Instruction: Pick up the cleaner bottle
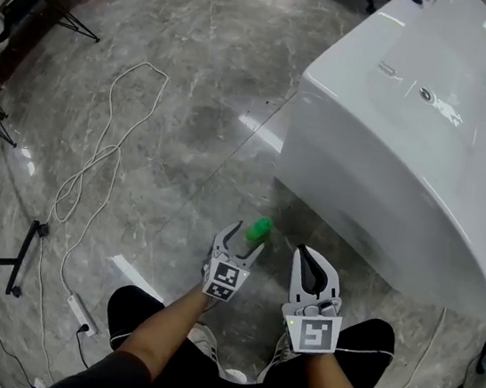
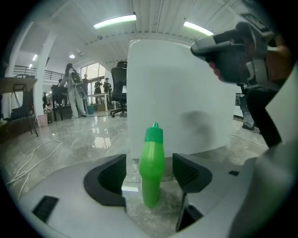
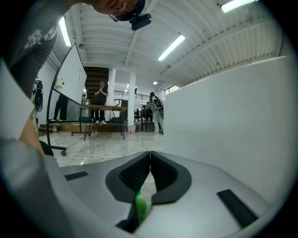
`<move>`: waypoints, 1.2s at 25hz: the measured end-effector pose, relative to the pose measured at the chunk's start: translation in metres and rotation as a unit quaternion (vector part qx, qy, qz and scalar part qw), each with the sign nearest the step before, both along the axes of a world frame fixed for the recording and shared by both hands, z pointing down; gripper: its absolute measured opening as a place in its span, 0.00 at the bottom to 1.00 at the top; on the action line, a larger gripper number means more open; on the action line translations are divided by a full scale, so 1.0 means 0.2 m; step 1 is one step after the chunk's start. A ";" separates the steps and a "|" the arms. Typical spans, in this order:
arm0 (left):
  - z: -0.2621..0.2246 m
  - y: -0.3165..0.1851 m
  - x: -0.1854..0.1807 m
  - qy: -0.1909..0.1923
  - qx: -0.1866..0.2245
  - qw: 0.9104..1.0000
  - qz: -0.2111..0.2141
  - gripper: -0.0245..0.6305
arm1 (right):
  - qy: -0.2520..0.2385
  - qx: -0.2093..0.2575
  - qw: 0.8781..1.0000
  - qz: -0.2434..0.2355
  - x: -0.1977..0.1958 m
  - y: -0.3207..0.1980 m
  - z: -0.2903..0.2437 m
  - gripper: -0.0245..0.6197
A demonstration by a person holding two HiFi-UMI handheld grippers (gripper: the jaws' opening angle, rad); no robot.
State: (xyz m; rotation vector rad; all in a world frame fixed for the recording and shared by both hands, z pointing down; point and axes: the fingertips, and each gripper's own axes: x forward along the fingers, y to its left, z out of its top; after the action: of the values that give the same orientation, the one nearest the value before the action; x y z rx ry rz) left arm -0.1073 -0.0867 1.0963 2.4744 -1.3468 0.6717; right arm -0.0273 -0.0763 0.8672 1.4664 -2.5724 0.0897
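Observation:
A green cleaner bottle [image 1: 259,229] with a green cap stands upright on the grey marble floor, close to my knees. My left gripper [image 1: 248,238] is low over the floor with the bottle between its fingers. In the left gripper view the bottle [image 2: 152,167] stands in the gap of the left gripper [image 2: 150,175], and both black pads [image 2: 113,175] are clear of it, so the jaws are open. To its right my right gripper [image 1: 304,255] is shut with nothing in it. In the right gripper view its pads meet at the tips [image 3: 150,155], and the bottle [image 3: 140,208] shows below them.
A big white tub-like body [image 1: 412,141] fills the right side, just beyond the bottle. A white cable [image 1: 105,151] loops over the floor at left and ends at a power strip [image 1: 81,314]. Black stand legs [image 1: 24,248] are at far left. People stand far off [image 2: 74,90].

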 end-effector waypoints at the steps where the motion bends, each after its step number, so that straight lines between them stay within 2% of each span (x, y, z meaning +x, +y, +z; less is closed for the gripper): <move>1: 0.05 -0.01 0.01 -0.003 -0.006 1.000 0.001 0.50 | -0.001 0.001 1.000 0.001 0.00 0.00 0.00 0.07; 6: 0.22 -0.07 0.08 -0.014 -0.008 1.000 0.019 0.50 | 0.003 0.003 1.000 0.003 -0.01 0.05 -0.02 0.07; 14: 0.34 -0.21 0.17 -0.012 0.001 1.000 0.017 0.49 | 0.032 -0.007 0.999 0.010 0.06 0.11 0.02 0.07; 18: 0.33 -0.22 0.17 -0.005 0.011 1.000 0.006 0.43 | 0.036 -0.017 0.999 0.021 0.10 0.13 0.05 0.07; 21: 0.33 -0.24 0.21 -0.002 0.011 1.000 0.007 0.33 | 0.041 -0.013 0.999 0.020 0.11 0.13 0.04 0.07; 30: 0.33 -0.27 0.22 0.001 -0.001 1.000 0.005 0.32 | 0.061 -0.026 0.998 0.011 0.13 0.14 0.09 0.07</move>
State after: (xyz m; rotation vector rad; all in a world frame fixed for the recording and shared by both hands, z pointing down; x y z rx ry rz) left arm -0.0630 -0.1412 1.1617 2.4813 -1.3345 0.6706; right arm -0.0013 -0.0481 0.8859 1.4368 -2.4398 0.0674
